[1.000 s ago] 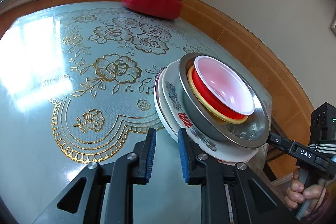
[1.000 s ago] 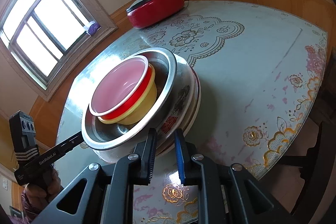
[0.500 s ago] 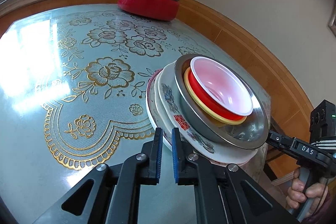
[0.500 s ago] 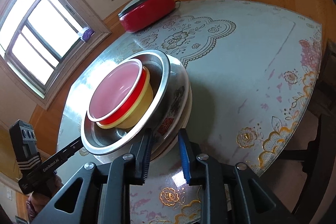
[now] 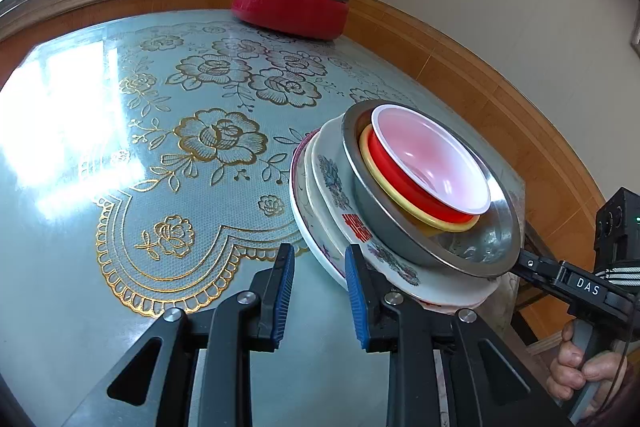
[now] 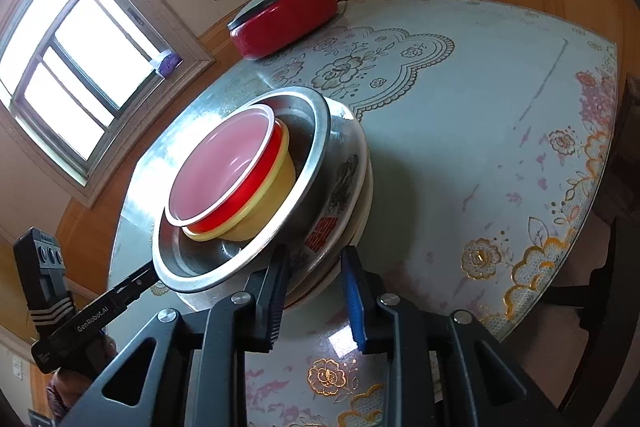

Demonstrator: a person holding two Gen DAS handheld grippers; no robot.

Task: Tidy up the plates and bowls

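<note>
A stack stands on the round table (image 5: 80,155): several flowered plates (image 5: 326,199) at the bottom, a steel bowl (image 5: 492,239) on them, and nested in it a yellow bowl (image 5: 456,226), a red bowl (image 5: 400,179) and a pink-white bowl (image 5: 432,163). The stack also shows in the right wrist view, with plates (image 6: 344,195) and steel bowl (image 6: 192,263). My left gripper (image 5: 319,291) is open, its fingers at the plates' near rim. My right gripper (image 6: 316,295) is open on the opposite side, fingers straddling the plates' rim.
A red lidded electric pot (image 5: 292,5) stands at the table's far edge by the wood-panelled wall; it also shows in the right wrist view (image 6: 284,19). A window (image 6: 76,67) is behind. A dark chair (image 6: 616,187) stands at the table's right edge.
Both grippers have opened wider than half a second ago; the left was nearly shut. The stack stays on the table.
</note>
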